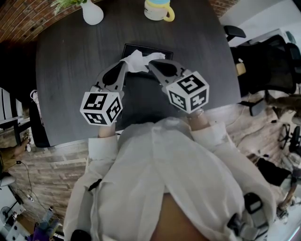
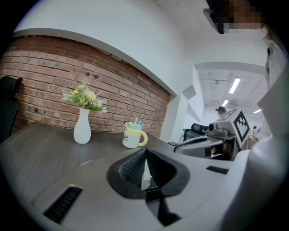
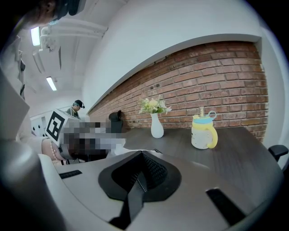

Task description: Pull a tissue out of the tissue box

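Nearest: left tongs (image 1: 126, 63) and right tongs (image 1: 150, 64), one in each hand, both aimed away from the body over the worktop (image 1: 66, 75).

Left tongs: jaws closed. A white sliver shows in the slit between the pads. Cannot tell whether it is paper pinched there or paper seen beyond.

Right tongs: jaws closed, nothing between them. In the right gripper view the white paper sits off to the left of the tips.

Next out: the tissue (image 1: 138, 60) stands up from the tissue box (image 1: 155, 49), just ahead of both tips and between them. The left tip overlaps its left edge and the right tip meets its lower right corner. The box's long axis runs left to right, across the line of both tongs.

Judgement: the left is slightly better lined up, and a pull would go up and toward the body.

Far edge: mug (image 1: 157, 9), vase (image 1: 92, 12).

Count: tongs 2, box 1, tissue showing 1, mug 1, vase 1.
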The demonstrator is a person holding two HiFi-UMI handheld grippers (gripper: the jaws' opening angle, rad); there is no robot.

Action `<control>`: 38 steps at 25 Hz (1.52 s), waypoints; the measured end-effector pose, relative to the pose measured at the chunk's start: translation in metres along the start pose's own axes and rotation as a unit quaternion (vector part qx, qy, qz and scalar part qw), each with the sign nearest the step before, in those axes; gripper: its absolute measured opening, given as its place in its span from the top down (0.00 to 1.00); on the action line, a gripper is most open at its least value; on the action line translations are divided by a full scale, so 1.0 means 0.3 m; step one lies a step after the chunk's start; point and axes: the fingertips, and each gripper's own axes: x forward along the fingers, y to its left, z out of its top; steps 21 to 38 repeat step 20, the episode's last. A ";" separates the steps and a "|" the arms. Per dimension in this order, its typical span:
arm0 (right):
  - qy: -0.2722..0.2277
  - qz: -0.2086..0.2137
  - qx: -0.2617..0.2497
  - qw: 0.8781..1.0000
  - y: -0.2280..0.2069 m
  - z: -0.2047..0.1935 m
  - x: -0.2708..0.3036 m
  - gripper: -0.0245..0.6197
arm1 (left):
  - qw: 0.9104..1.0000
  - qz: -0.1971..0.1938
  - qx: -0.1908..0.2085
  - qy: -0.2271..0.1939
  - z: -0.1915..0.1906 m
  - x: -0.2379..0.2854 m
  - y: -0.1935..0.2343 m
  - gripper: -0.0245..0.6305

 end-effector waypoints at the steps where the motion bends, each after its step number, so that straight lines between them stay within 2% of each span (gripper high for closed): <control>1: 0.000 0.002 0.001 1.000 0.000 -0.001 0.000 0.96 | 1.000 -0.001 0.000 0.000 -0.001 0.001 -0.002 0.96; 7: 0.003 0.008 0.013 1.000 -0.009 -0.013 -0.008 0.96 | 1.000 -0.003 -0.002 0.002 -0.006 0.001 -0.002 0.96; 38: 0.013 0.008 0.009 1.000 -0.019 -0.038 -0.006 0.96 | 1.000 -0.002 -0.007 0.006 -0.015 0.001 0.003 0.96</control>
